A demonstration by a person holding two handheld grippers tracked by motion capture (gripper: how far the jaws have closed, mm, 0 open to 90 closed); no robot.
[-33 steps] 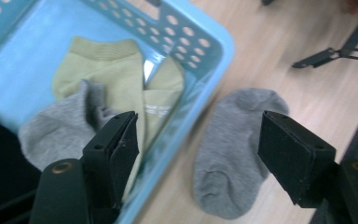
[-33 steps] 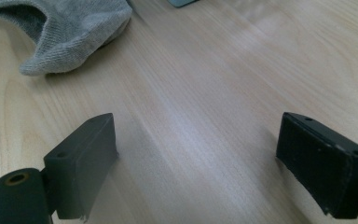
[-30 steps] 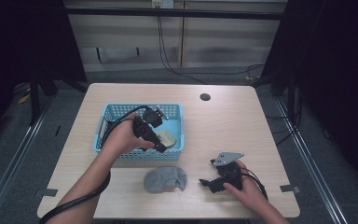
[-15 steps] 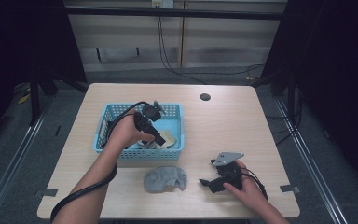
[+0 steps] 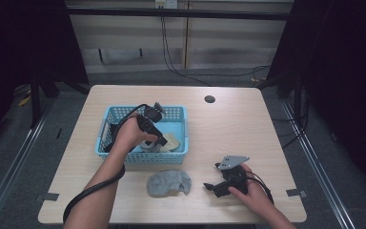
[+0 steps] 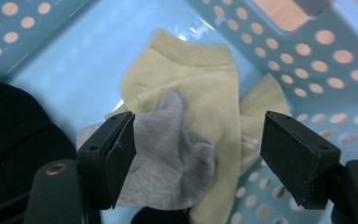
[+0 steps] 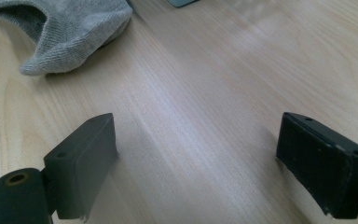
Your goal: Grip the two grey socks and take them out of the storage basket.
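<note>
A blue perforated basket (image 5: 108,128) stands on the table's left half. In it lie a pale yellow sock (image 6: 200,79), a smaller grey sock (image 6: 168,154) on top of it, and something black (image 6: 14,126). My left gripper (image 5: 161,142) reaches down into the basket. Its jaws (image 6: 198,140) stand open just above the grey sock, one on each side, and do not press on it. A second grey sock (image 5: 169,182) lies on the table in front of the basket. To its right, my right gripper (image 5: 211,187) rests low over bare wood, open and empty (image 7: 196,135), with that sock (image 7: 70,32) ahead.
The wooden table (image 5: 228,129) has a round black hole (image 5: 209,99) near its far edge. The basket's holed wall (image 6: 335,60) rises close behind the socks. Cables trail from both grippers, and dark floor surrounds the table.
My left hand has sunk lower into the basket and shifted slightly right, towards the socks. The right hand and the grey sock on the table have not moved.
</note>
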